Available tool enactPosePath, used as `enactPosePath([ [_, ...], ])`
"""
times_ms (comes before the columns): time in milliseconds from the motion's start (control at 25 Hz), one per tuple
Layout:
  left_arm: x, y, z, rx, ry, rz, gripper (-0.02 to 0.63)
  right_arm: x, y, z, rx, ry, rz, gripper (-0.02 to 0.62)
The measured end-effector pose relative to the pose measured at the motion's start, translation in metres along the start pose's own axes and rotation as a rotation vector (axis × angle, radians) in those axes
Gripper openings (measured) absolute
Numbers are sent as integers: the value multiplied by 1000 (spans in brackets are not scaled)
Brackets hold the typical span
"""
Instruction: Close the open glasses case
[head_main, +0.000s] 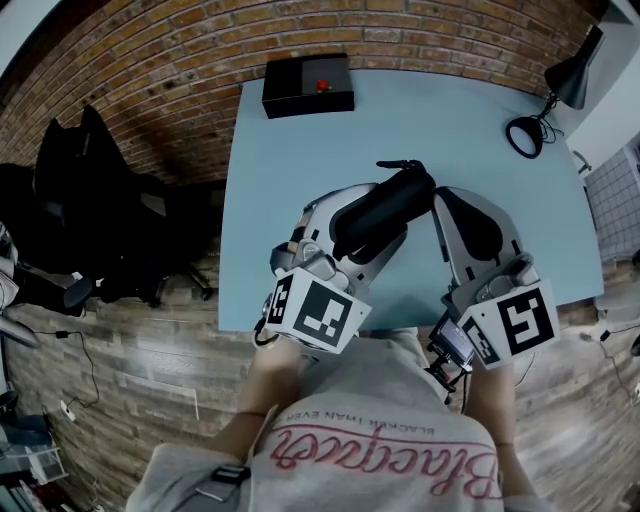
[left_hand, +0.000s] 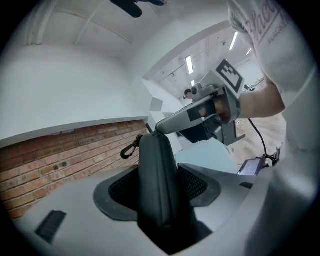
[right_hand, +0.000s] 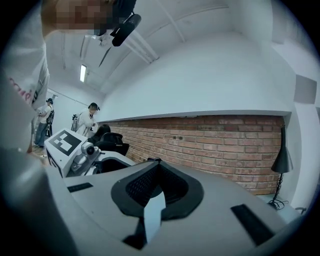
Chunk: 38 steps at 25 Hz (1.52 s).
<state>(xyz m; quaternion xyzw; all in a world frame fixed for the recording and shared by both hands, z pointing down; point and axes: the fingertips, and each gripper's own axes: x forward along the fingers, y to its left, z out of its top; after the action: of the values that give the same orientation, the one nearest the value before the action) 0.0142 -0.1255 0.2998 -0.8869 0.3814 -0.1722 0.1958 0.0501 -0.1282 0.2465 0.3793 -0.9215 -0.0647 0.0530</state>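
Over the blue table's (head_main: 300, 180) near edge, the left gripper (left_hand: 160, 190) clamps the dark glasses case (head_main: 385, 210) mid-body, steadying it aloft. The right gripper (right_hand: 156, 165), jaws pinched together, meets its clip end (working a zip, perhaps).

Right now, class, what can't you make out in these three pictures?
The black oval glasses case: whether its seam is shut; head view shows only its back, jaws of the left gripper cover its base in its view.
Small red button on the black box: too small, head view.
Standing people in the background: too small, right gripper view.
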Motion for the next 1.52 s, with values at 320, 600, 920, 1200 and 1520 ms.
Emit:
enactPosePath([
  [320, -12, -9, 4, -4, -80, -139, 258, -4, -7, -14, 59, 49, 84, 21],
  [600, -23, -14, 13, -28, -147, -216, 258, -6, -6, -21, 204, 30, 189, 21],
  [920, -33, -15, 22, -62, -237, -272, 258, -5, 0, -26, 339, 45, 292, 21],
  [1200, -15, -16, 3, -203, -135, -240, 265, -2, -4, -30, 301, 69, 238, 20],
  [1520, 9, -15, -18, -117, 66, -184, 311, 4, 22, -18, 214, 71, 301, 20],
])
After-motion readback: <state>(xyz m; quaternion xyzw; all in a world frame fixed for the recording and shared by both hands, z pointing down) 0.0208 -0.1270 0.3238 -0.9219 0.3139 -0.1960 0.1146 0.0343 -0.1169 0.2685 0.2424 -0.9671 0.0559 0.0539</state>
